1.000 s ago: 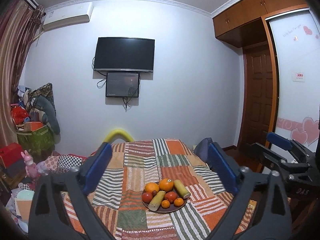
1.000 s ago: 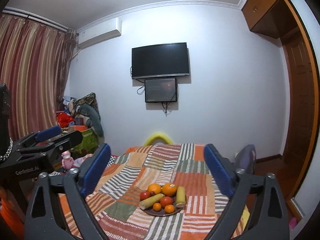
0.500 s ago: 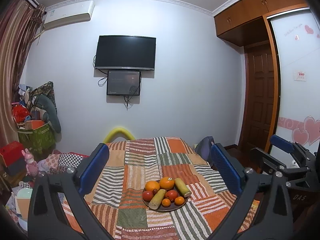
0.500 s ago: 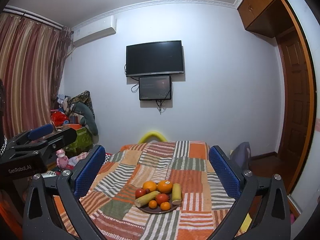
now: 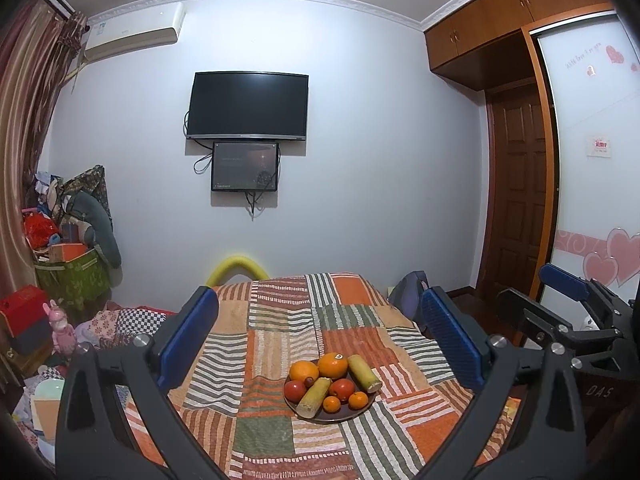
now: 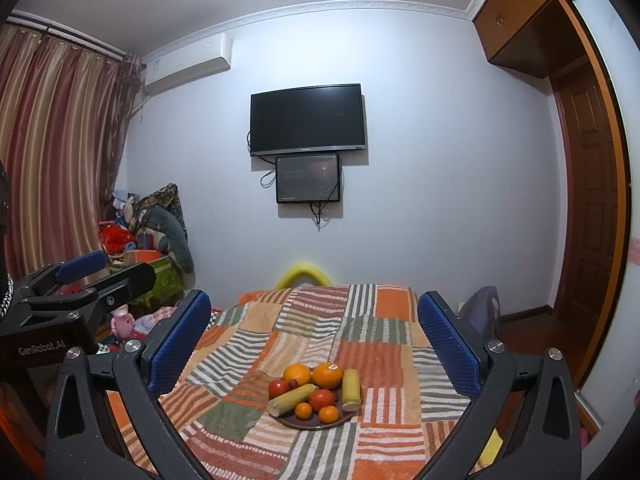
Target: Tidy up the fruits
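Two hand-held grippers are hovering above the near end of a bed (image 5: 280, 320) covered in a patchwork quilt, the left hand-held gripper (image 5: 320, 332) and the right hand-held gripper (image 6: 314, 332) both spread wide and carrying nothing. Ahead of and below both, roughly between each pair of fingers, a dark plate (image 5: 332, 416) is sitting on the quilt, holding all the fruit: two large oranges (image 5: 333, 365) at the far side, two red fruits (image 5: 342, 389), two small tangerines (image 5: 358, 400) nearest the grippers, and two pale green-yellow cut stalks (image 5: 314, 398), possibly sugarcane. Judging by shape, the round fruits are likely smooth and prone to rolling, so gripping across the widest middle seems safest; the red ones may bruise. Each stalk looks stiff and is probably best taken mid-length. With the soft bedding underneath, the plate may be tipping easily if pressed.
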Demonstrator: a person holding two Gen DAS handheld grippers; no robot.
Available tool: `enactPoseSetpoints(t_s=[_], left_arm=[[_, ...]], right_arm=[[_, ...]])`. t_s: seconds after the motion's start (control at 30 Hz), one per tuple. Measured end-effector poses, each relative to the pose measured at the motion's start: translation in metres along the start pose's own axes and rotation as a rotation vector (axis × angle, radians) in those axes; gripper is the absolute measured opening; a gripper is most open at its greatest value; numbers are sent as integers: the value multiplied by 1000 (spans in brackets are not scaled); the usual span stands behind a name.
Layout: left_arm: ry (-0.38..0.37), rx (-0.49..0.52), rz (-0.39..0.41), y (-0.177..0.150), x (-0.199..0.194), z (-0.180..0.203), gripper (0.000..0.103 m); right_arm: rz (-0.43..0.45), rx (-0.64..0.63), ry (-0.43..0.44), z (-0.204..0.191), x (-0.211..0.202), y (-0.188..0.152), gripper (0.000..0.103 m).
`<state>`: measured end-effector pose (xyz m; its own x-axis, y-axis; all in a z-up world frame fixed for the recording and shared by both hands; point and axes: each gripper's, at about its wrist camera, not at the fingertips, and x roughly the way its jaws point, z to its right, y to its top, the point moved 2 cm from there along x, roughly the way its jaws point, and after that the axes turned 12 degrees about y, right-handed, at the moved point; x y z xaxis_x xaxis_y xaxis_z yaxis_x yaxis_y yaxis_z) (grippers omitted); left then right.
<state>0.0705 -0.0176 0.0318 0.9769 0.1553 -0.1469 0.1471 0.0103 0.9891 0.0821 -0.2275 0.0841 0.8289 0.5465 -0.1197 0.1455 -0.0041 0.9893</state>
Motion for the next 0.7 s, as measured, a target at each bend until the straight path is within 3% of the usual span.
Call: enactPoseSetpoints(t_s=[0.7], left_arm=[[-4,1,-16,-2,4,3,103]], right_arm=[[-12,-6,4,-1,-2,2,103]])
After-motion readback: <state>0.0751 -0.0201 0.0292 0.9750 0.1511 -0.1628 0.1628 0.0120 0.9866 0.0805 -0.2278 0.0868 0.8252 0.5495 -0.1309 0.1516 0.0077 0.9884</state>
